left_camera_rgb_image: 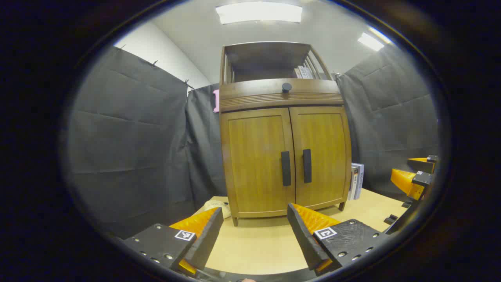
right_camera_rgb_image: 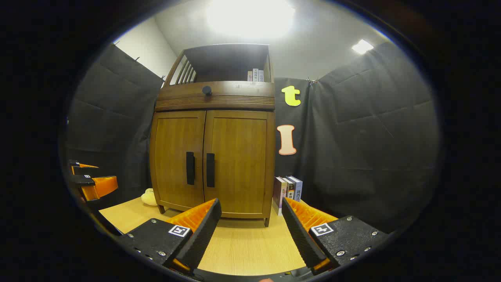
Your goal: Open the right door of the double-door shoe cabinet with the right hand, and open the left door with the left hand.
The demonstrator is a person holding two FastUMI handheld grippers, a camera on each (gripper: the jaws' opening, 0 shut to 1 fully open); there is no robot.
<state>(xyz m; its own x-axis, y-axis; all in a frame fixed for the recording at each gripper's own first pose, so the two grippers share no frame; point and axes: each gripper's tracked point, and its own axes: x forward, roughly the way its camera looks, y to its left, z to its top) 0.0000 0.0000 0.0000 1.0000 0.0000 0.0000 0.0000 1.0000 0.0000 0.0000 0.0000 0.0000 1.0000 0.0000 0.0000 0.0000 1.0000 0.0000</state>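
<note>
Doors shut, both grippers waiting in front

Cabinet first: the brown wooden double-door shoe cabinet (left_camera_rgb_image: 283,156) stands on the light wooden desk (left_camera_rgb_image: 254,246), at about 12 o'clock in the left gripper view. Its left door (left_camera_rgb_image: 256,160) and right door (left_camera_rgb_image: 323,156) are both closed. Each door has a long black handle near the middle seam: the left handle (left_camera_rgb_image: 286,168) and the right handle (left_camera_rgb_image: 307,165) sit just beside each other. Above the doors is a round black knob (left_camera_rgb_image: 287,87), and on top there is an open shelf with a few books.

The left gripper (left_camera_rgb_image: 254,231) is at 6 o'clock in its own view. Its fingers are spread apart and hold nothing. It is well apart from the cabinet.

The right gripper (right_camera_rgb_image: 250,227) is at 6 o'clock in the right gripper view. Its fingers are spread apart too, with nothing between them. In this view the cabinet (right_camera_rgb_image: 213,156) is at about 11 o'clock, well apart from the fingers.

A few upright books (right_camera_rgb_image: 287,190) stand on the desk just beside the cabinet's right side. A small pale yellow soft thing (right_camera_rgb_image: 148,197) lies on the desk near the cabinet's left foot.
</note>
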